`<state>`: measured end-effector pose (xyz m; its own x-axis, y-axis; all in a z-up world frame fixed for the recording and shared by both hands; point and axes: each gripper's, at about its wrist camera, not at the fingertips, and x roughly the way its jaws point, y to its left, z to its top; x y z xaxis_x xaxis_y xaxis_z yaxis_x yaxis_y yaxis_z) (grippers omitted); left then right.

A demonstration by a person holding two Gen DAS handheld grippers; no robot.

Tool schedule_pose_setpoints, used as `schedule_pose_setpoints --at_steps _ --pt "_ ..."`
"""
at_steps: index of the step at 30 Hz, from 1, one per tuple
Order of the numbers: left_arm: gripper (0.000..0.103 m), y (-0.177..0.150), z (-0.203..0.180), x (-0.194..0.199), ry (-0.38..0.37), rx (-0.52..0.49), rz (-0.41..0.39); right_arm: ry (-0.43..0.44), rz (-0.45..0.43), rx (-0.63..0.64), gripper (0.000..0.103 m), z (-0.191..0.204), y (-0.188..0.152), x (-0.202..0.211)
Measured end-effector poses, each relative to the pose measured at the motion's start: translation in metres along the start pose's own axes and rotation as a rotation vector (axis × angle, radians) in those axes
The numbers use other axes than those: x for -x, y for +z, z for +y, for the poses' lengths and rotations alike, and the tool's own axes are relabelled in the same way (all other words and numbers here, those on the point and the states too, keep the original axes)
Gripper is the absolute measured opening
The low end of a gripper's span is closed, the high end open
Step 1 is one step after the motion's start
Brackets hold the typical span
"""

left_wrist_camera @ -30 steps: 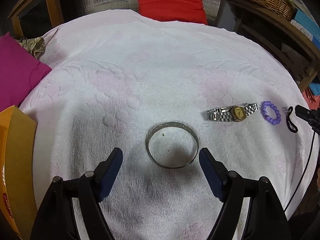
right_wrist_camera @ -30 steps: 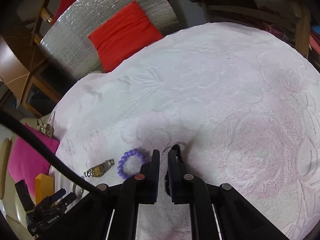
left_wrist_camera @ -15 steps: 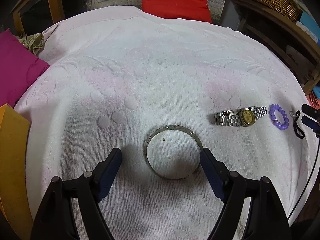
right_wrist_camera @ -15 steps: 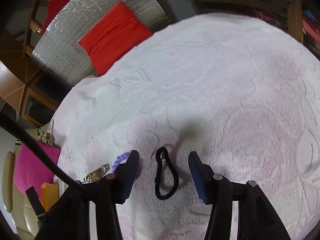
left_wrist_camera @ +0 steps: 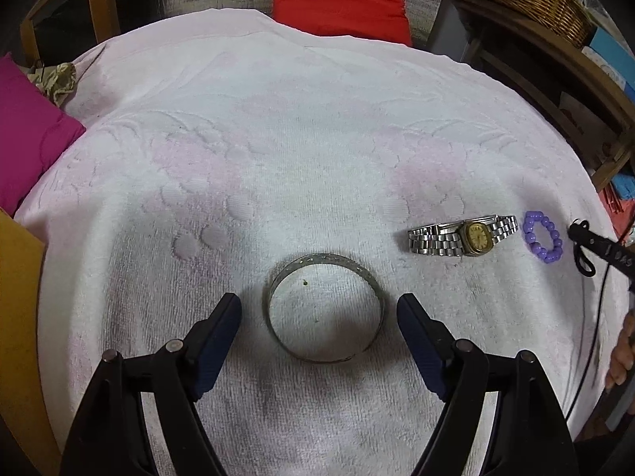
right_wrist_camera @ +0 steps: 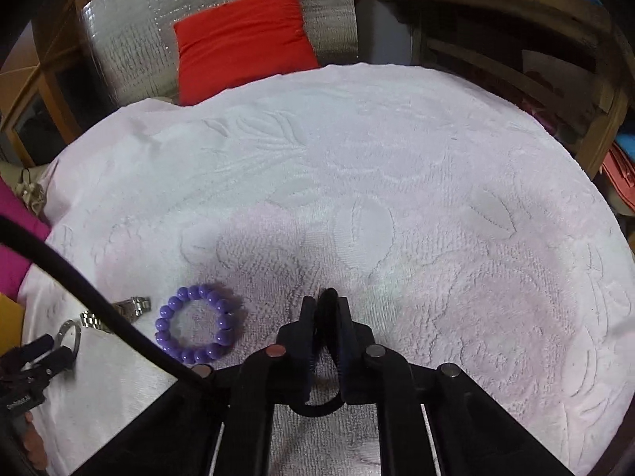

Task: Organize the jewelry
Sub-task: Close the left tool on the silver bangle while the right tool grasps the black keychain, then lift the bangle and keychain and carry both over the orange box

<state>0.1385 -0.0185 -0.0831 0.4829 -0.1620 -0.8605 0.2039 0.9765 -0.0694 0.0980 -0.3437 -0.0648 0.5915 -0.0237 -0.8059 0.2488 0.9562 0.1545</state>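
Lying flat, thin silver bangle (left_wrist_camera: 323, 309)

A silver bangle (left_wrist_camera: 324, 309) lies flat on the towel; a steel watch (left_wrist_camera: 464, 235) and purple bead bracelet (left_wrist_camera: 543, 237) lie beside a pinched black loop (right_wrist_camera: 328, 309).

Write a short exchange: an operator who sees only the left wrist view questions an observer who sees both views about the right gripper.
Operator: The right gripper only shows at the edge of my frame. Are its jaws shut?
Observer: Yes, shut on the black loop.
Operator: Is the whole loop pinched?
Observer: No. Its top peeks out above the pads, and its lower end bulges out behind them.
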Motion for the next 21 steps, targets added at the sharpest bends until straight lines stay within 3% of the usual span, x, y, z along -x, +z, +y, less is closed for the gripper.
schedule_pose_setpoints --at_steps 3,8,11,12,21 --pt "0.081 -0.002 -0.008 -0.005 0.038 -0.03 -0.003 0.027 -0.01 -0.021 0.01 -0.002 0.001 0.006" --pt "0.081 -0.001 -0.011 -0.01 0.04 -0.017 -0.024 0.039 -0.018 -0.01 0.01 0.005 -0.001 0.009" --pt "0.065 -0.001 -0.012 -0.008 0.047 -0.03 -0.037 0.044 -0.029 -0.006 0.01 0.008 -0.001 0.012" --pt "0.063 -0.001 -0.013 -0.008 0.044 -0.029 -0.037 0.047 -0.036 -0.007 0.01 0.008 -0.001 0.013" --pt "0.063 0.001 -0.007 0.01 0.056 0.006 -0.062 0.095 -0.095 -0.006 0.01 0.016 0.0 0.03"
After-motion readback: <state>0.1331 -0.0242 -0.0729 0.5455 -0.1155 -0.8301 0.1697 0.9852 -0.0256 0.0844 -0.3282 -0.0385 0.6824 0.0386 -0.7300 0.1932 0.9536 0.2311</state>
